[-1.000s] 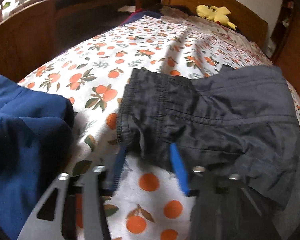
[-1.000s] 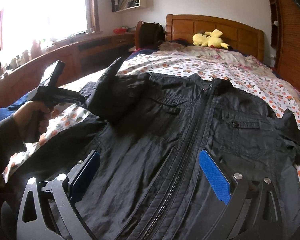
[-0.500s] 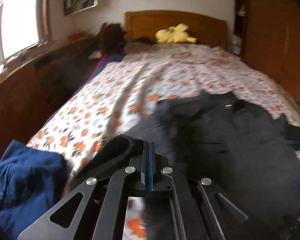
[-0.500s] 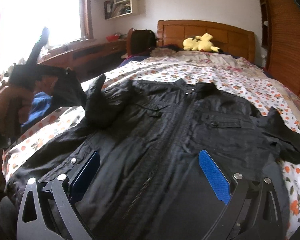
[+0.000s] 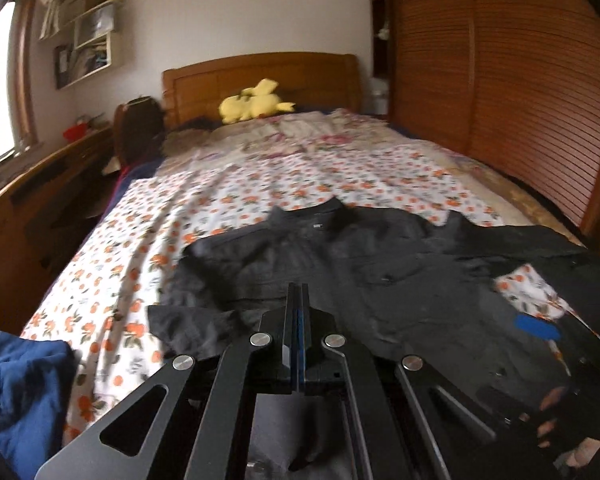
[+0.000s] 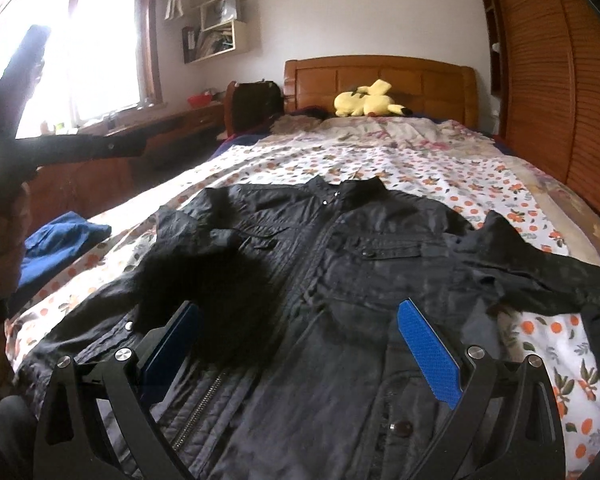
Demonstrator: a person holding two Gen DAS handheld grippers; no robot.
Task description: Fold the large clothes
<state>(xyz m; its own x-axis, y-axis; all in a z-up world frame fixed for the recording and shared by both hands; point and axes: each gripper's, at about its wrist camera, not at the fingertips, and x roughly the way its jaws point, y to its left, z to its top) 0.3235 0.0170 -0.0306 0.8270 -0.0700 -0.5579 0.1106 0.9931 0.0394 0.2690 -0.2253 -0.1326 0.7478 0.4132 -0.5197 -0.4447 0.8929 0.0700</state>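
Note:
A black zip-up jacket (image 6: 360,280) lies front-up on the orange-print bedspread (image 6: 420,168), collar toward the headboard. Its left sleeve (image 6: 204,280) is doubled over the chest and motion-blurred; the left wrist view shows that sleeve (image 5: 196,320) beside my jaw tips. My left gripper (image 5: 298,300) is shut, pads together with no cloth visible between them. It hangs raised at the left of the bed, where the right wrist view shows the left gripper (image 6: 140,147). My right gripper (image 6: 296,308) stands open low over the jacket's lower front. The other sleeve (image 6: 520,264) spreads to the right.
A crumpled blue garment (image 6: 60,244) lies at the bed's near left corner. A yellow plush toy (image 6: 368,100) sits by the wooden headboard (image 6: 380,76). A wooden desk (image 6: 160,136) runs along the left, a slatted wardrobe (image 5: 500,100) along the right.
My left gripper went from open at the sleeve cuff to shut, then rose and swung over the bed. The sleeve dropped from a raised peak onto the chest. The right gripper drew back slightly, still open.

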